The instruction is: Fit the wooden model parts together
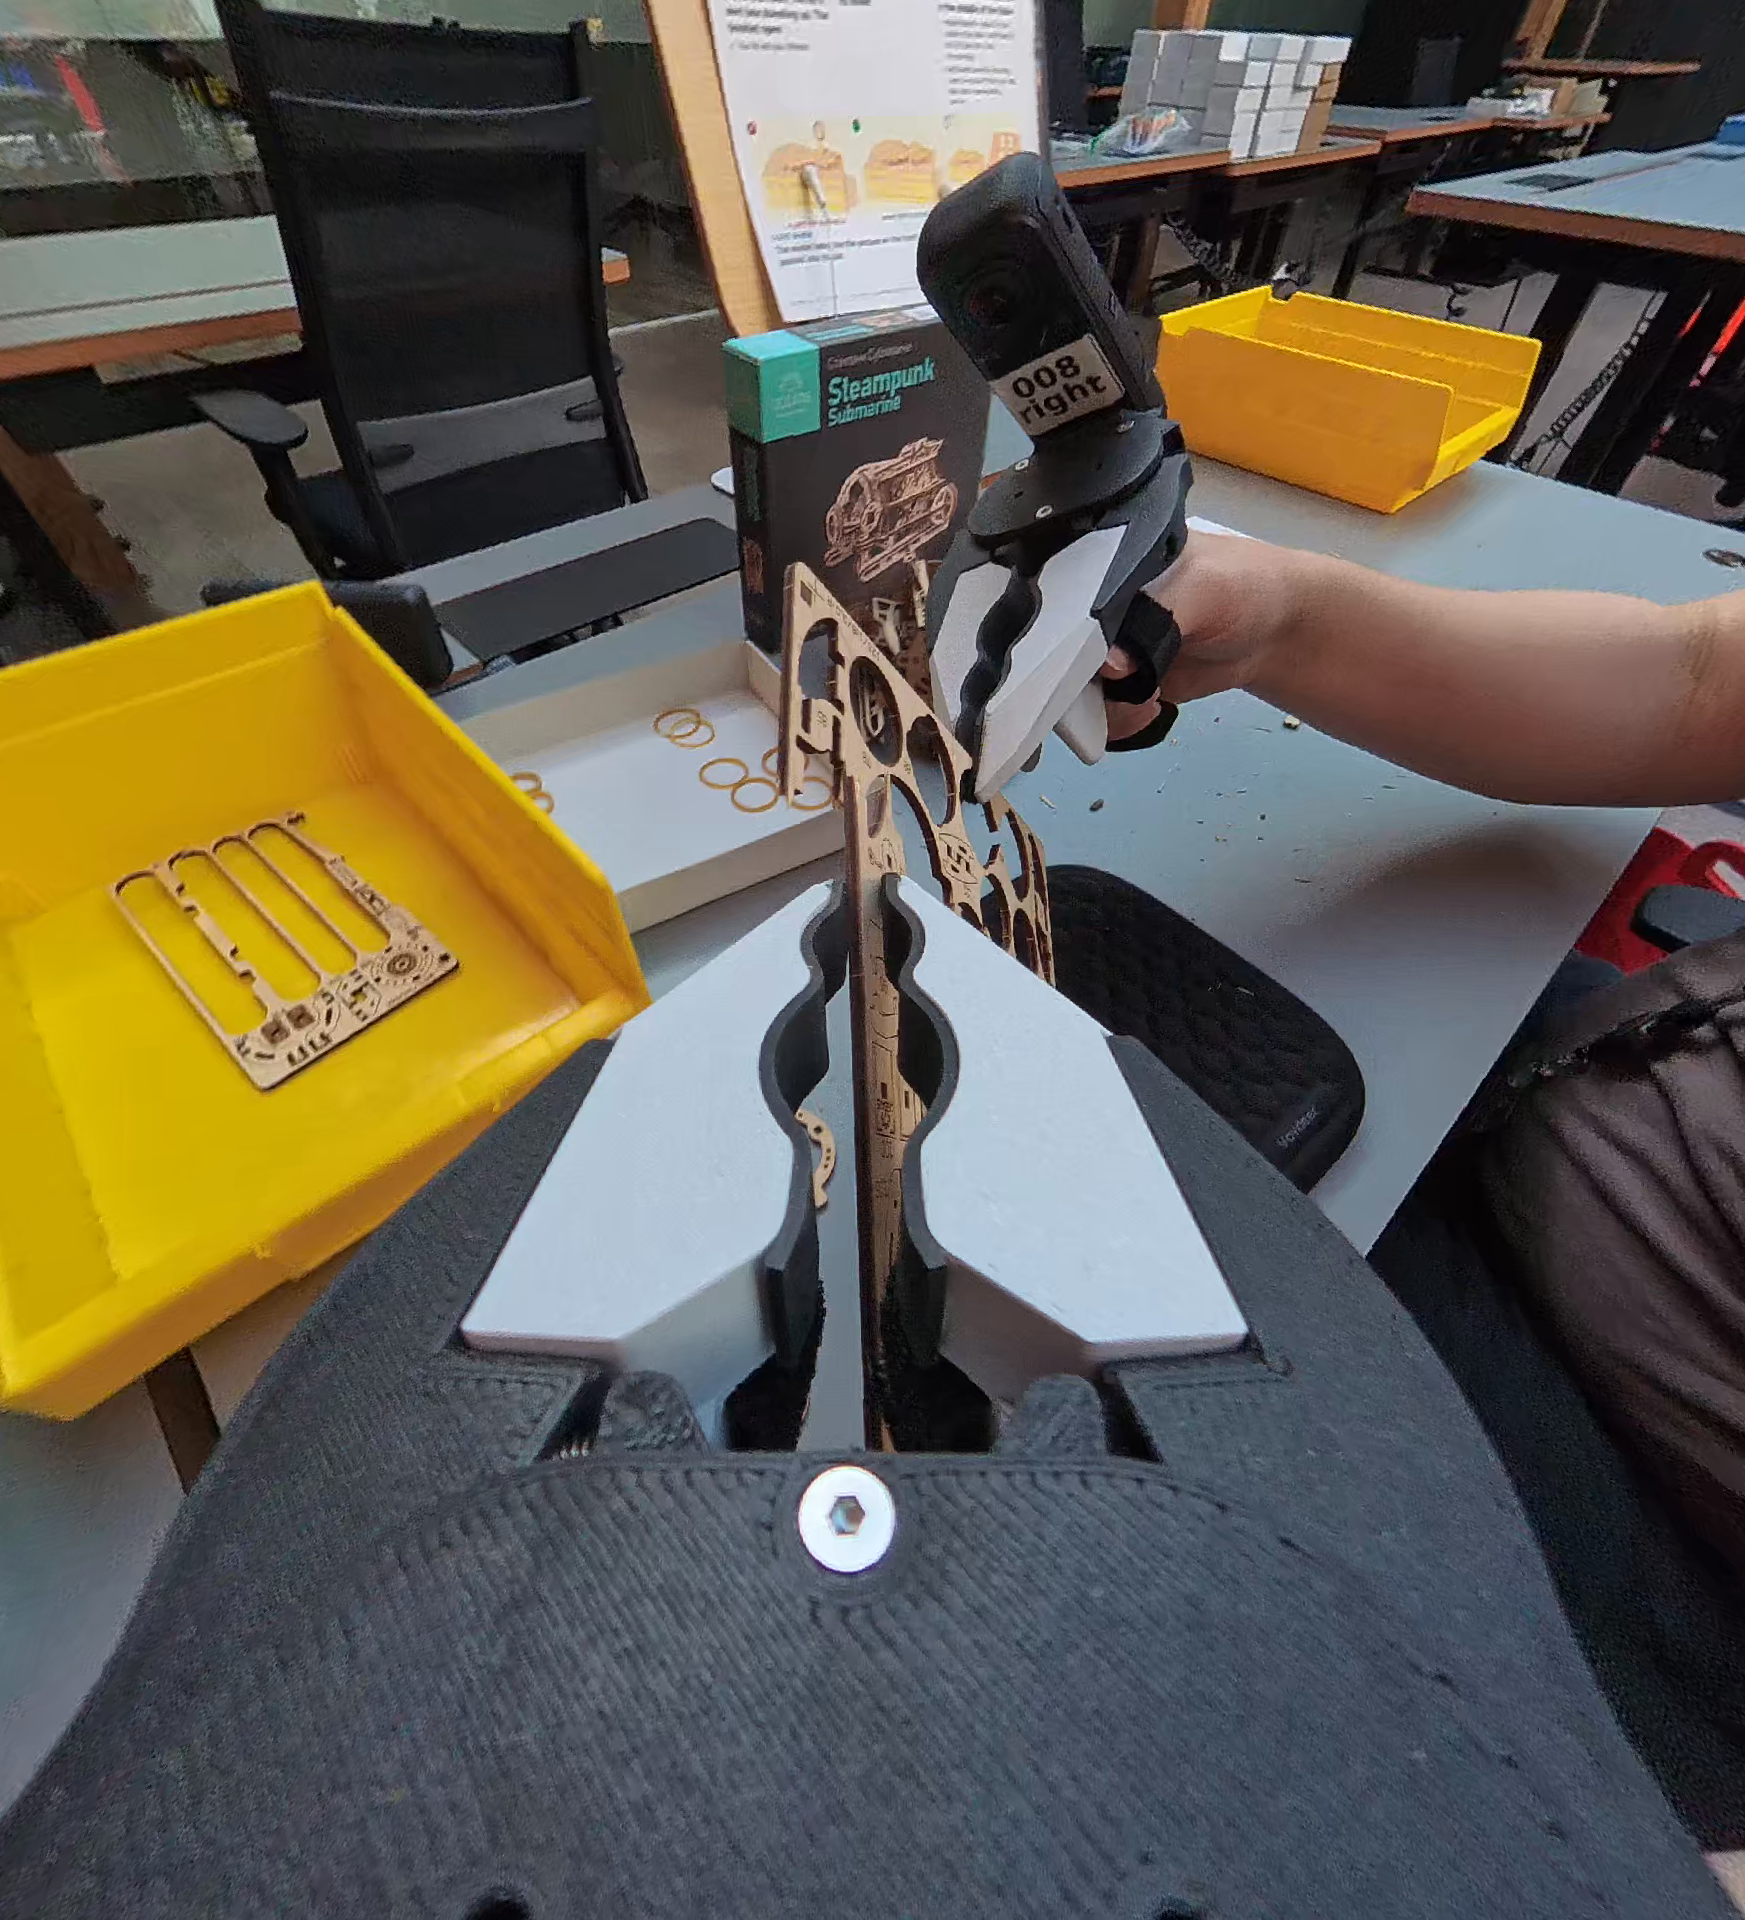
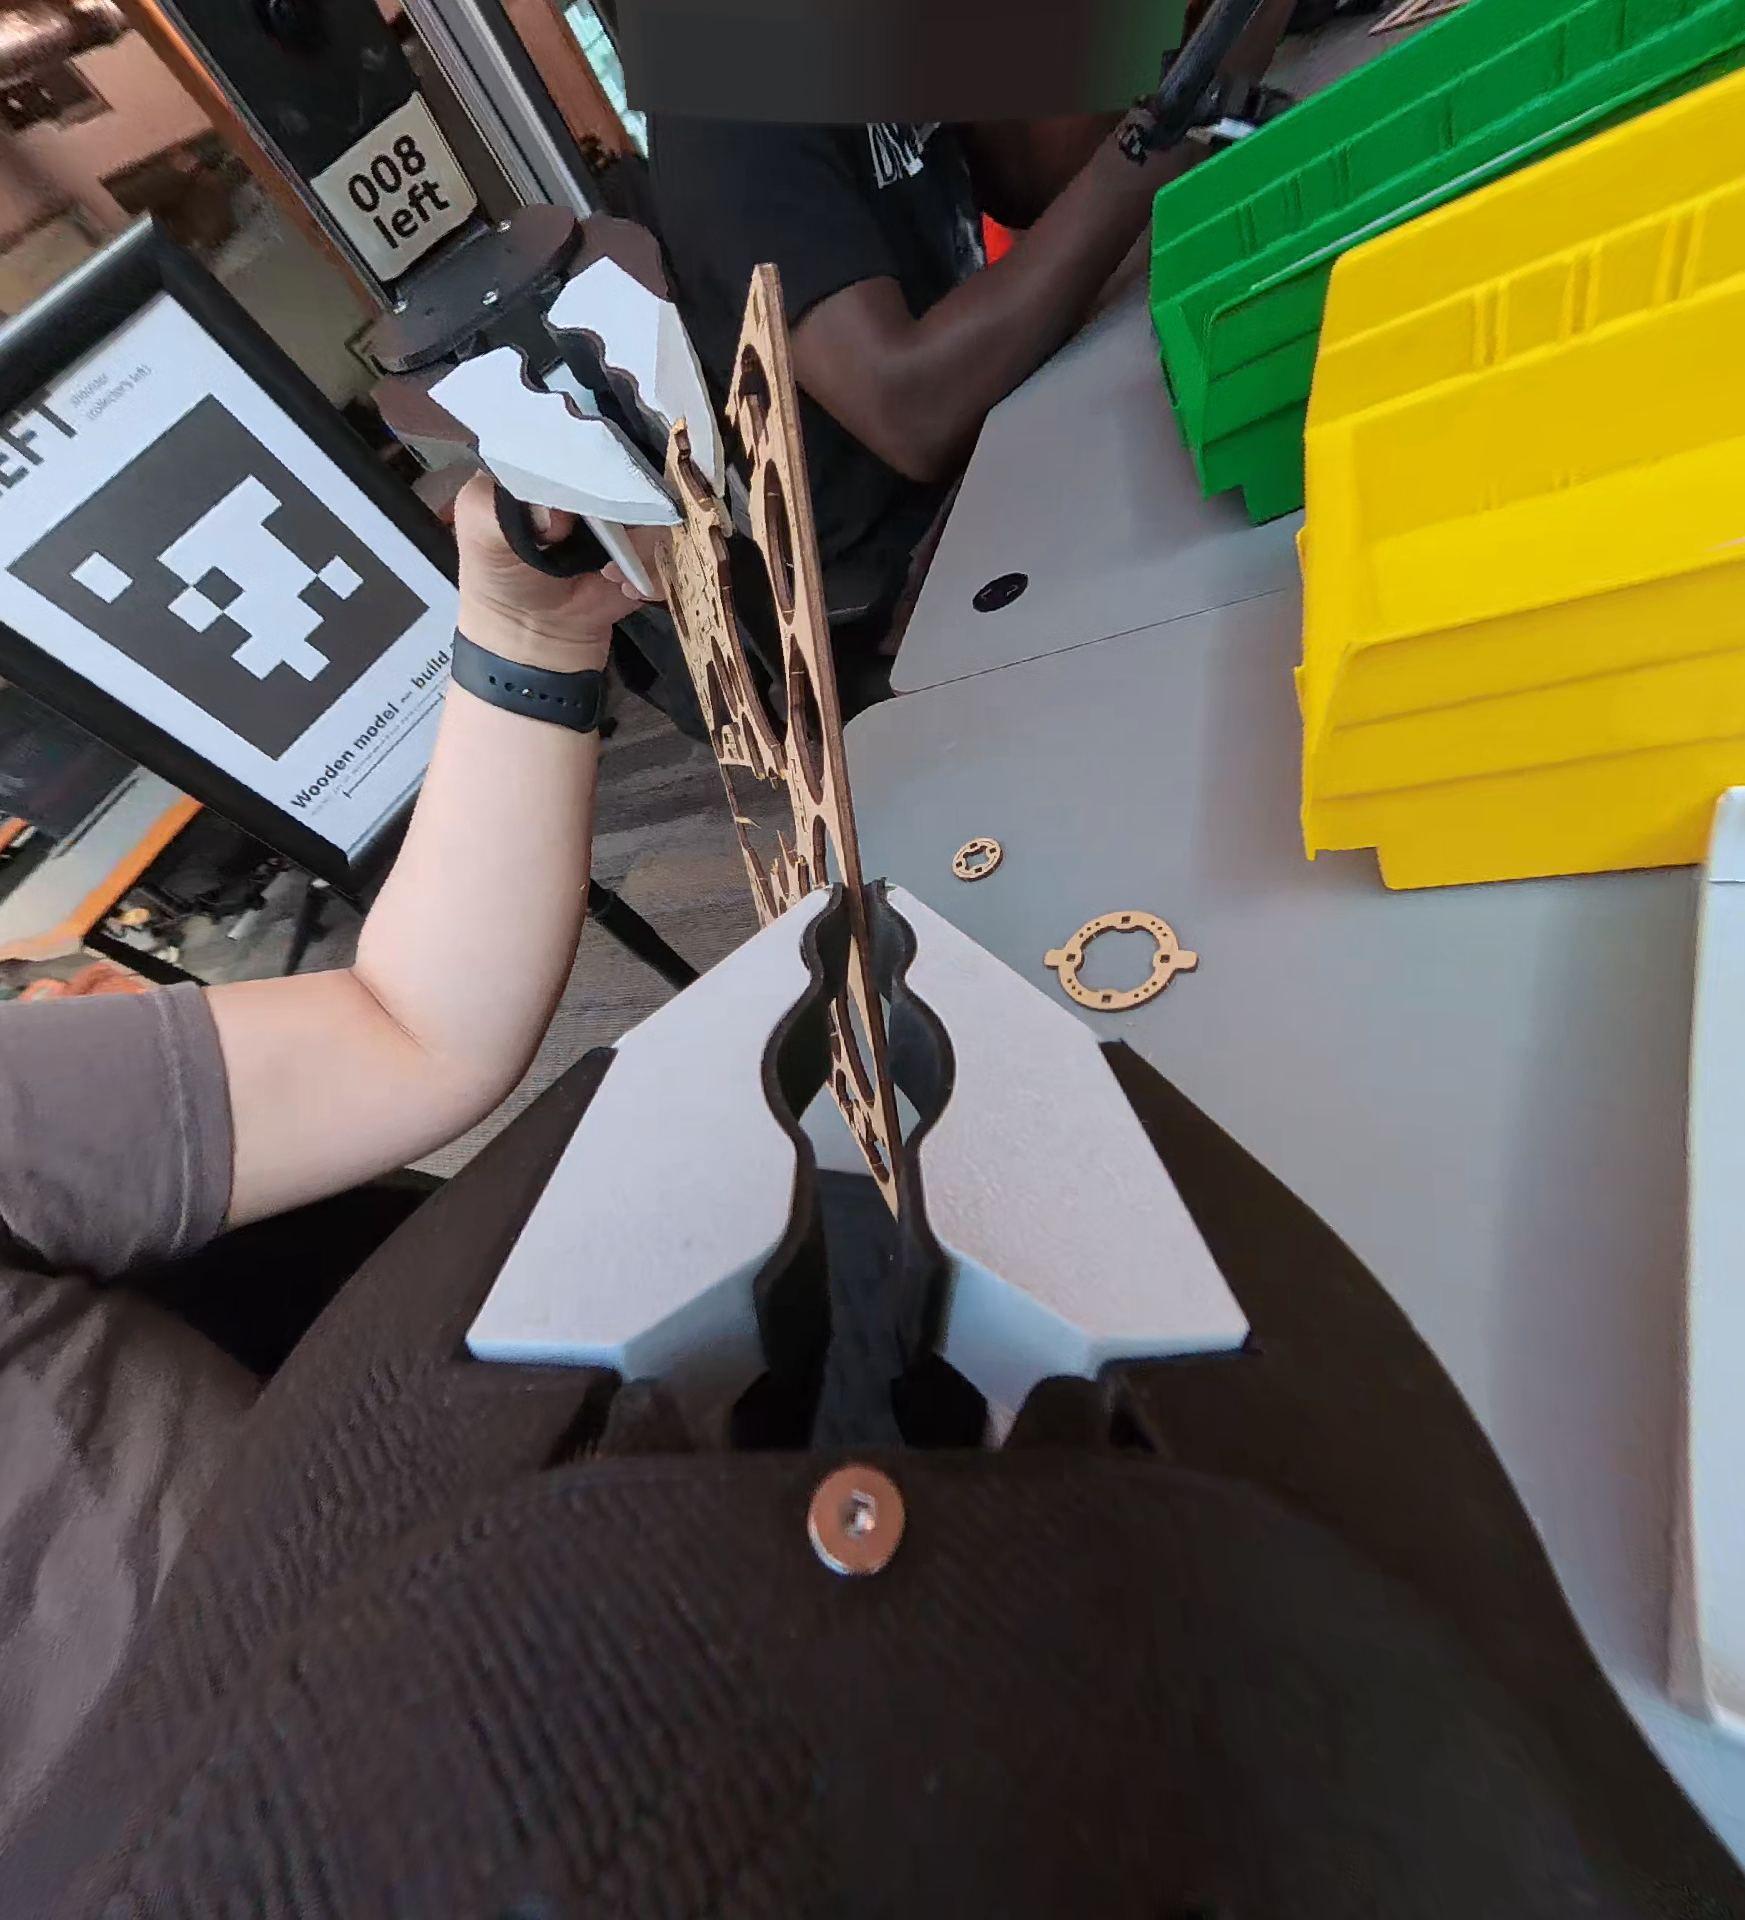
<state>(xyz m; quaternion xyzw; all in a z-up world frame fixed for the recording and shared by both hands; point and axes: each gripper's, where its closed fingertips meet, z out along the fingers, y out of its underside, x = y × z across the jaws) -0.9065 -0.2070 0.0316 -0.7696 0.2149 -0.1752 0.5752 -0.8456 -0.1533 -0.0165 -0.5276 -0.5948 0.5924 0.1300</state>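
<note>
Above the grey surface [image 1: 1367, 935], both tools share one laser-cut wooden sheet [image 1: 894, 790], held on edge in the air between them. Largest to either side are the yellow bins [image 1: 255, 1143], the near one holding a spent frame [image 1: 281, 945] with long empty slots.

The left gripper [image 1: 866, 904] has its fingers pressed nearly together on the sheet's lower edge. The right gripper [image 2: 855, 914] likewise pinches the same sheet, fingers almost closed with the thin wood between them.

My judgement: the step is freeing a part from the sheet. It would go best with one tool steadying close to the chosen piece while the other presses or twists gently, since thin plywood with so many cut-outs will likely snap if bent across its width.

A dark kit box [image 1: 857, 478] with teal print, an instruction sheet [image 1: 878, 145], a framed sign [image 2: 182, 582] with a square marker, and white tags on both tools carry writing. Two small wooden rings [image 2: 1120, 958] lie loose on the surface.
</note>
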